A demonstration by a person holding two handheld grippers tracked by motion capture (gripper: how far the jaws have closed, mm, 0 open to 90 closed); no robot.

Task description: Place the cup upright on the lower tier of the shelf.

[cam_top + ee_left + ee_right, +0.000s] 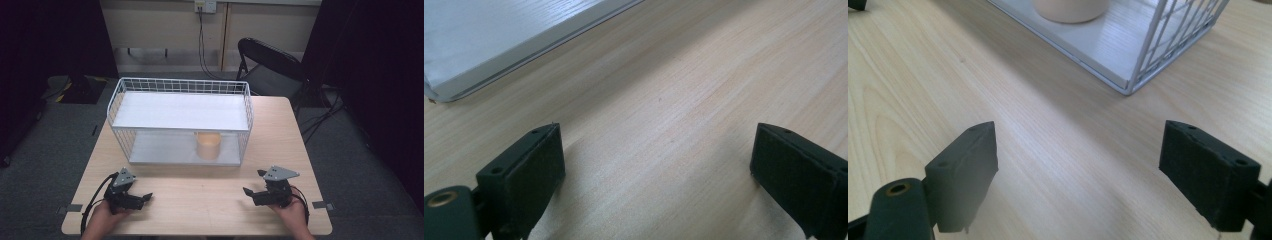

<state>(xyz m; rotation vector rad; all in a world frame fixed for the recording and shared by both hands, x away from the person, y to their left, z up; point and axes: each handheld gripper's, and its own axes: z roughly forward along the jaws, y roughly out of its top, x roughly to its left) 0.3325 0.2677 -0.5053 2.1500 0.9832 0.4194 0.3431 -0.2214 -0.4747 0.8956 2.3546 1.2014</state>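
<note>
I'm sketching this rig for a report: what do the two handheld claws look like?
Both the left claw and the right claw are black, each topped by a grey three-cornered plate. A black cable trails from each. Their jaws are blocky, dark and flat-faced, with small holes on top. No sleeves are visible.

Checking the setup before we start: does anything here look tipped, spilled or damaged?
Nothing stands out. The cup stands upright on the lower shelf of the white wire rack, which sits square on the table. The left gripper and right gripper are open and empty.
</note>
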